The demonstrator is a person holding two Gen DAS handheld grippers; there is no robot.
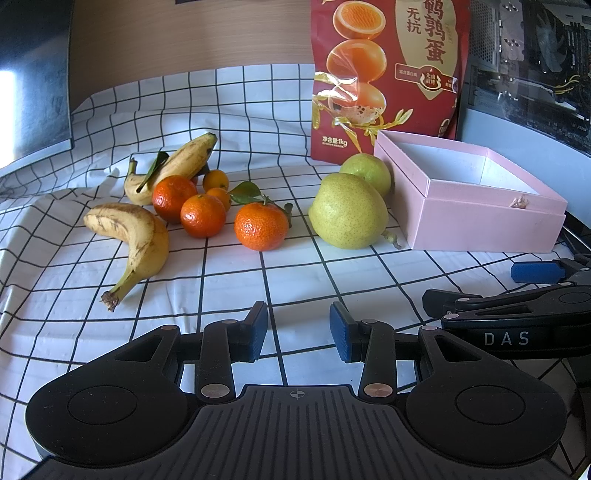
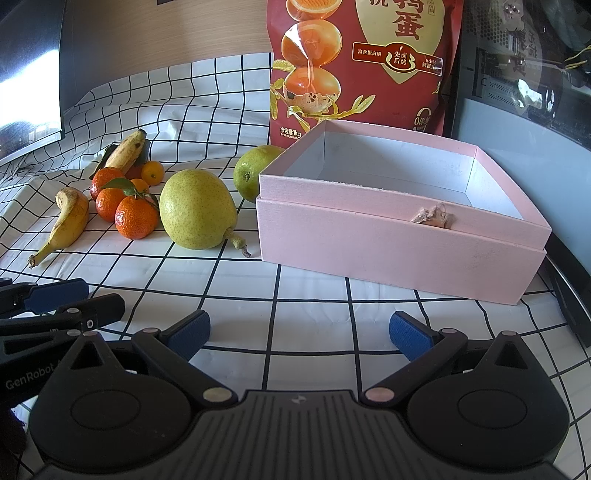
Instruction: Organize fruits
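1. Two bananas (image 1: 136, 236) (image 1: 181, 162), both over toward the tabletop's (image 1: 295, 273) left side.
2. Three mandarins (image 1: 261, 226), with two small kumquats (image 1: 215, 180) tucked behind them, all bunched next to the bananas.
3. Two pears (image 1: 347, 210) (image 1: 367, 171), right up against the box.
4. One pink box (image 2: 402, 236), nothing in it, near the right edge; one red bag (image 1: 384, 74) standing behind it.
5. Left tongs (image 1: 298, 330) about half open, right tongs (image 2: 299, 332) wide open, neither holding anything.

Wooden wall (image 1: 192, 33), checked tablecloth (image 1: 229, 288)
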